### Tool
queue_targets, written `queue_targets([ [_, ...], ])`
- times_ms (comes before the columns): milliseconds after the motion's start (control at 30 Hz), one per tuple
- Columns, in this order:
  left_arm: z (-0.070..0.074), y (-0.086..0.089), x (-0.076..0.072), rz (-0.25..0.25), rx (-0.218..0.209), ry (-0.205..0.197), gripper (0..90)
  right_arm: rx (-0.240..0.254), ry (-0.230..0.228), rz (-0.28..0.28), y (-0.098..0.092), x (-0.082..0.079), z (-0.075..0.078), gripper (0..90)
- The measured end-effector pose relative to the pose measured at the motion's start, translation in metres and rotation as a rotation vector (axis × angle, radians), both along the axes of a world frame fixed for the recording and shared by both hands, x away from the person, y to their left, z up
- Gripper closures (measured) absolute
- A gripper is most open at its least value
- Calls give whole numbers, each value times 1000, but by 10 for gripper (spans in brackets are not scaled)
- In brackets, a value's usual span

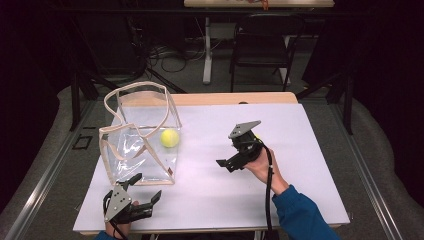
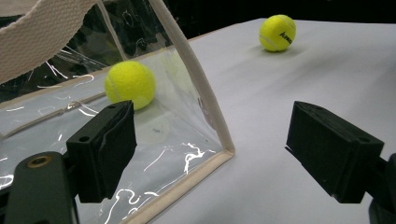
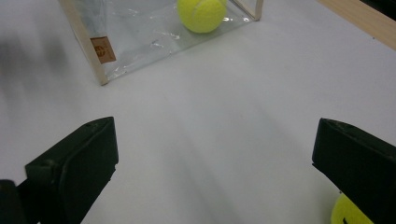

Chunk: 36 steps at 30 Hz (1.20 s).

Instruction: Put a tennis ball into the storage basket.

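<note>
A clear plastic bag [image 1: 140,150] with beige trim stands open at the table's left. One yellow tennis ball [image 1: 170,138] lies inside it by the right wall, also visible in the left gripper view [image 2: 130,85] and the right gripper view [image 3: 201,14]. A second tennis ball [image 2: 277,32] rests on the bare table; it sits by my right gripper's right jaw [image 3: 348,212]. My left gripper [image 1: 145,189] is open just in front of the bag's near corner [image 2: 201,84]. My right gripper [image 1: 235,152] is open at mid-table, pointing toward the bag [image 3: 84,42], nothing between its jaws.
The white table top [image 1: 210,195] has a wooden strip [image 1: 235,98] along its far edge. A black folding chair [image 1: 262,45] and a white table leg [image 1: 207,50] stand on the floor beyond. Cables lie on the floor at the back.
</note>
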<state>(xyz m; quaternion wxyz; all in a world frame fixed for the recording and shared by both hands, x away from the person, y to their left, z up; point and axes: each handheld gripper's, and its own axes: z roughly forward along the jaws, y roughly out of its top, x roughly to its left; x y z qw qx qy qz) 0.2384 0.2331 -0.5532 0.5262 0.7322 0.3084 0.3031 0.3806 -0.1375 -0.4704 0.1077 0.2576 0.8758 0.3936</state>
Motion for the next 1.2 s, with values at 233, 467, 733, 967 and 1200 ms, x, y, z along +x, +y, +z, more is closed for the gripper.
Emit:
queue_targets([
  [233, 0, 0, 0, -2, 3, -1, 157, 0, 2, -13, -9, -8, -9, 0],
  [467, 0, -1, 0, -2, 5, 1, 157, -8, 10, -29, -18, -14, -18, 0],
  [733, 0, 0, 0, -2, 6, 0, 157, -14, 6, -47, -27, -19, -23, 0],
  [967, 0, 0, -1, -1, 5, 0, 157, -17, 10, -62, -35, -23, -26, 0],
  [1200, 0, 0, 0, -1, 5, 0, 157, -18, 12, -68, -38, -23, -28, 0],
])
